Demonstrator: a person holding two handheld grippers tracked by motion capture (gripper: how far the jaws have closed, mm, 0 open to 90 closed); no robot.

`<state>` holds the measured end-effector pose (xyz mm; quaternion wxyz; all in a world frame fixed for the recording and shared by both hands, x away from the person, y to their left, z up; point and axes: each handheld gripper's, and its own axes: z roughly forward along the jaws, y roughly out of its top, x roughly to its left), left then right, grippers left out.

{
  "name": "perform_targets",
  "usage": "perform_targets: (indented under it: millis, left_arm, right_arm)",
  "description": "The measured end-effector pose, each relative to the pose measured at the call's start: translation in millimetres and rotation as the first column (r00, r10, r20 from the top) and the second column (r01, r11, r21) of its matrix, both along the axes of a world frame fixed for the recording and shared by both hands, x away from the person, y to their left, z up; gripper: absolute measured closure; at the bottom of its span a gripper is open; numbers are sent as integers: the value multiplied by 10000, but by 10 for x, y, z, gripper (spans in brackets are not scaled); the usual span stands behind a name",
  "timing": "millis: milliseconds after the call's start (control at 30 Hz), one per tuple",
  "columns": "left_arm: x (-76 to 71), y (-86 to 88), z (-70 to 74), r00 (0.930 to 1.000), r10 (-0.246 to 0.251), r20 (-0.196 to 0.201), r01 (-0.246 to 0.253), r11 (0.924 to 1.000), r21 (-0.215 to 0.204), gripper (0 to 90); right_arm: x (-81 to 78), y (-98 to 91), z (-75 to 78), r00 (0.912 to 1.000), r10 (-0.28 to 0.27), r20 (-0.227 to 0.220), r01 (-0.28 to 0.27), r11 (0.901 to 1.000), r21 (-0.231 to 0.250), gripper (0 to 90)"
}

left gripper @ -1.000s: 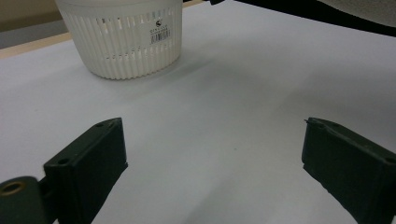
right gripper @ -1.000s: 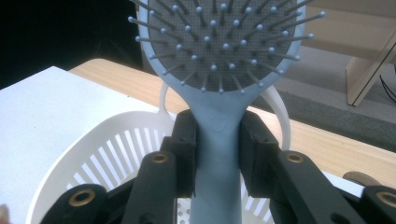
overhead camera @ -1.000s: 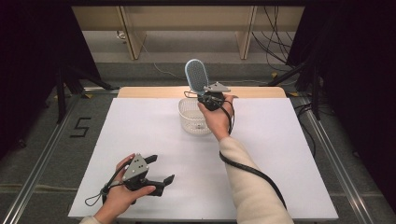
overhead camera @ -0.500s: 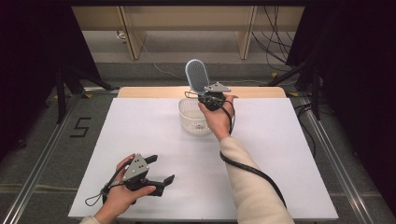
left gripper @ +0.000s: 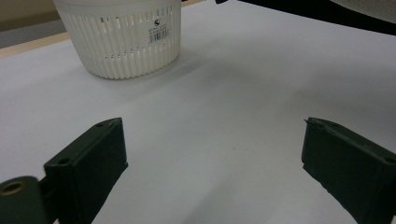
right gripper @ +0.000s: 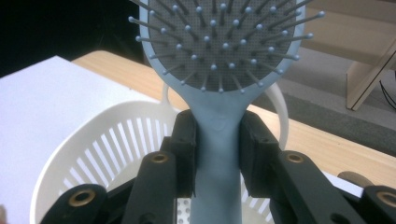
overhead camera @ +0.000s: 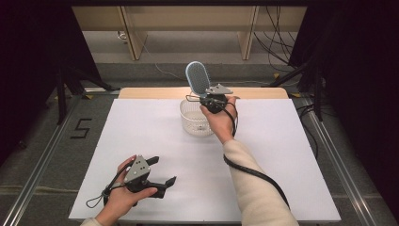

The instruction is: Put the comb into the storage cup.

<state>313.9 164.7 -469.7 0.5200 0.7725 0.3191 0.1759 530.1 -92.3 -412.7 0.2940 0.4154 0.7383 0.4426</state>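
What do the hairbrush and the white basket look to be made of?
Hairbrush: pale blue plastic, smooth matte handle; grey dotted pad, likely rubber, with ball-tipped bristles. Basket: white moulded plastic, thin vertical slats, slight sheen, printed label.

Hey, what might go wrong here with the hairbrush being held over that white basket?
The right gripper grips the hairbrush by its narrow handle with the heavy head up, so it could pivot or slip in the jaws. The basket is small and light; a long brush lowered in may tip it or lean out over the rim. The left gripper rests open, far off, not steadying the basket.
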Motion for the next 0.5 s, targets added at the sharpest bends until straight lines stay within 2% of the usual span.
perform_targets:
  millis: [133, 500]
  left_arm:
    - [0, 4, 1, 10000, 30, -13, -30, 10000, -28, 62]
    - [-1, 2, 1, 10000, 2, 3, -1, 10000, -6, 62]
  right_arm:
    - [3, -7, -56, 9999, 41, -138, -43, 9999, -106, 701]
    - [-28, 6, -68, 9994, 240, -246, -249, 9991, -345, 699]
